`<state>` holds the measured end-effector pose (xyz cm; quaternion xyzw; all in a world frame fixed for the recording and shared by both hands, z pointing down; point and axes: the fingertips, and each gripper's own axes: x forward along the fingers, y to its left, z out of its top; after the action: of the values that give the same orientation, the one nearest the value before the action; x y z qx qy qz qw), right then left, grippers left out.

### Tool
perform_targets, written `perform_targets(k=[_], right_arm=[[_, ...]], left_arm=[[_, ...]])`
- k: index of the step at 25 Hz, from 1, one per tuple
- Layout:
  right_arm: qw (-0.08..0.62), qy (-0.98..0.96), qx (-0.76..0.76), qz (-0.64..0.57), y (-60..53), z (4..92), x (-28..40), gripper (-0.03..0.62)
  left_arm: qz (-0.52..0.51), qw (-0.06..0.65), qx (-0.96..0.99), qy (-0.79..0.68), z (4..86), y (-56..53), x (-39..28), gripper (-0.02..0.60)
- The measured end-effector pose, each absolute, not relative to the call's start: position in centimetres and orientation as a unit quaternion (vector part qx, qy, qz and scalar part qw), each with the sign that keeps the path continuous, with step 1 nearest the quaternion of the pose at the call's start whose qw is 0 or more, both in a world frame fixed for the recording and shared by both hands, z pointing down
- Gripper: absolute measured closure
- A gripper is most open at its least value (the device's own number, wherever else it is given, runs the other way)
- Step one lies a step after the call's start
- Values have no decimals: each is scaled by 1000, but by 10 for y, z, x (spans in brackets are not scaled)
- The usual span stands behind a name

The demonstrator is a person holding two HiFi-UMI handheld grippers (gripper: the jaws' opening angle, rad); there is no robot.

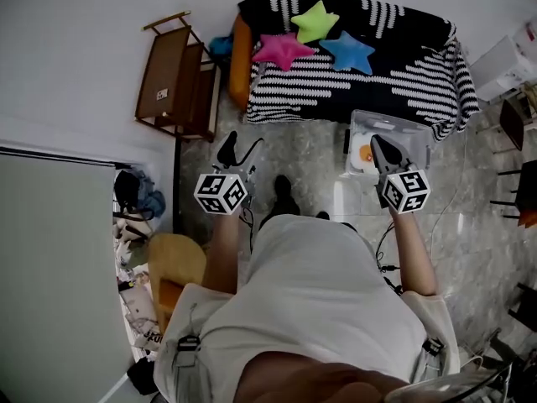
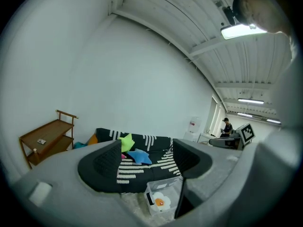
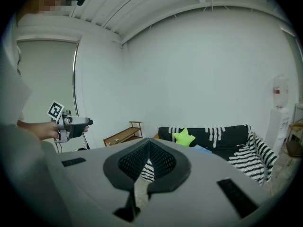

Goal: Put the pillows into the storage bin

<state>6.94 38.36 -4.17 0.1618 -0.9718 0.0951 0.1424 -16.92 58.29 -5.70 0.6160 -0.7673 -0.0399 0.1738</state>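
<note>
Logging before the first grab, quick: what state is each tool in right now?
Left tool: open, holding nothing.
Right tool: closed, holding nothing.

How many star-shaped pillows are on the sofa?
3, clustered on the sofa: green star pillow at the back, pink star pillow left, blue star pillow right. None looks hidden.

Striped sofa holds green pillow, pink pillow, blue pillow.

The pink pillow seems half-hidden behind the left hand-held gripper.
</note>
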Motion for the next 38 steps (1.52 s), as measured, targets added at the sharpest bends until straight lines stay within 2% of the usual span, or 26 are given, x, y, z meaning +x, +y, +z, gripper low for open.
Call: perform_targets(k=[10, 16, 28, 38], right_arm=[[148, -968, 186, 81, 367, -49, -40, 589], [159, -962, 210, 77, 367, -44, -79, 589], [185, -946, 249, 90, 346, -26, -89, 589], [186, -949, 232, 101, 276, -15, -119, 589]], left_arm=[[-21, 178, 654, -735, -51, 542, -277, 255], [-16, 182, 679, -711, -47, 519, -319, 255], [-11, 205, 706, -678, -27, 469, -343, 255], [-4, 212, 700, -682, -29, 398, -360, 255]])
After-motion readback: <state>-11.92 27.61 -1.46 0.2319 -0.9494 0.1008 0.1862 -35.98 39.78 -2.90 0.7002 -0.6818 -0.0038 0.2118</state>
